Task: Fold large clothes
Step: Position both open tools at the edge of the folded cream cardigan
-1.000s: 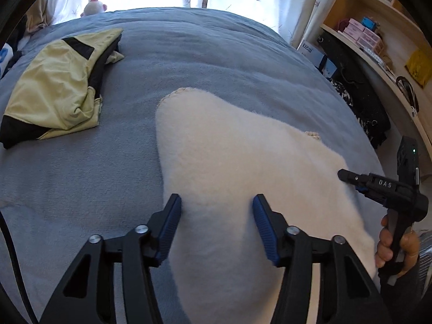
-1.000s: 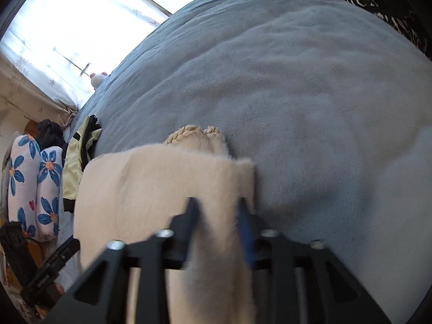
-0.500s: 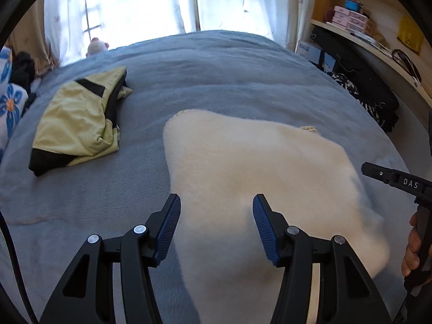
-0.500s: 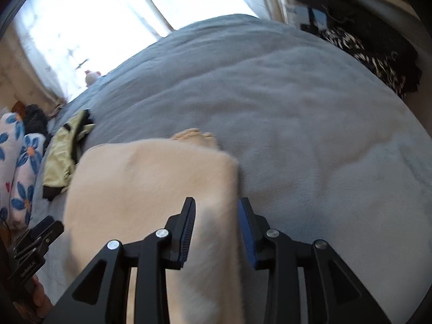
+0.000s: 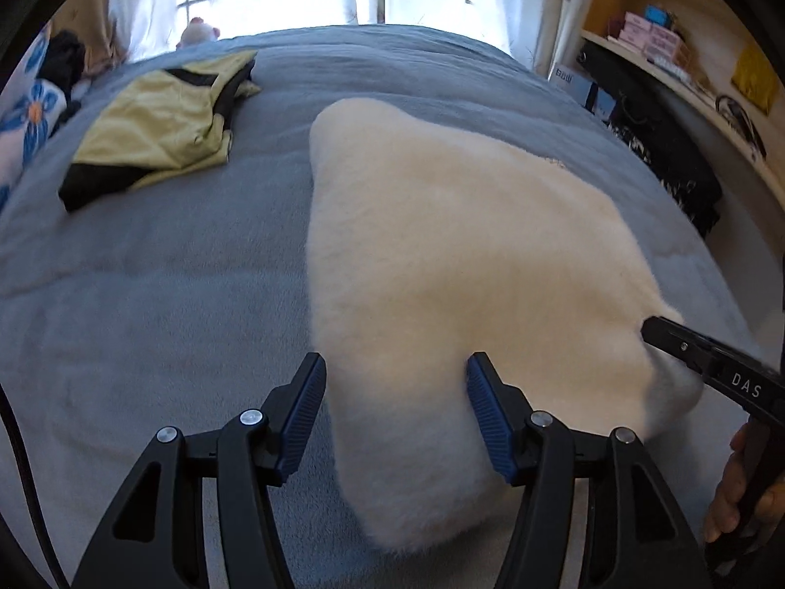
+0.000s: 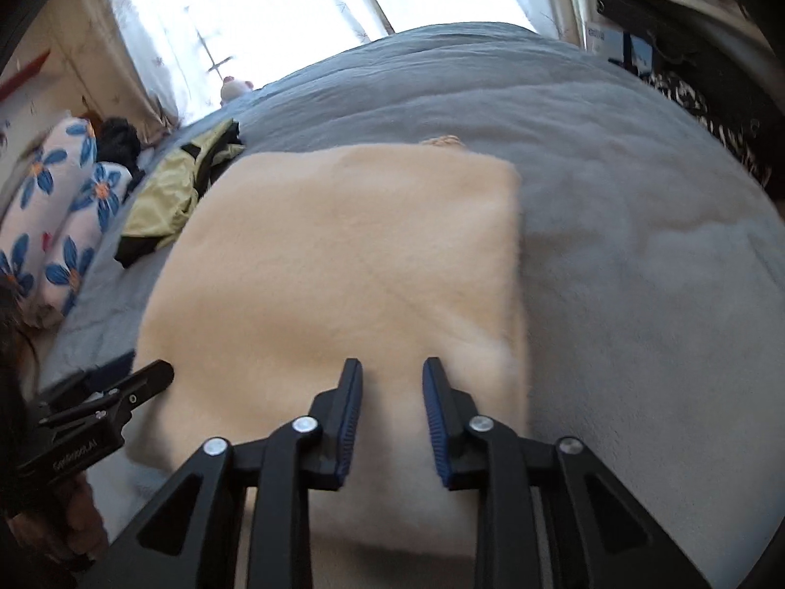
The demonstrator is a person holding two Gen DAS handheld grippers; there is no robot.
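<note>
A cream fleece garment (image 5: 466,255) lies folded flat on the grey bed blanket (image 5: 171,294). My left gripper (image 5: 392,361) hovers over its near left edge. Its jaws are opening, with one finger over the blanket and the other over the fleece, and nothing is pinched. In the right wrist view the same garment (image 6: 343,255) fills the middle. My right gripper (image 6: 391,365) is at its near right part, and its jaws are closing with fleece between the pads. In the left wrist view the right gripper (image 5: 655,331) digs into the garment's right corner.
A yellow and black garment (image 5: 162,122) lies at the far left of the bed. Floral pillows (image 6: 64,206) sit beyond it. Wooden shelves (image 5: 687,64) and a black bag (image 5: 677,157) stand along the right side. A bright curtained window is behind the bed.
Both grippers have drawn back along the bed, so more of the garment shows. The right gripper let go of the raised fold, dropped to the right corner and narrowed again. The left jaws widened a little.
</note>
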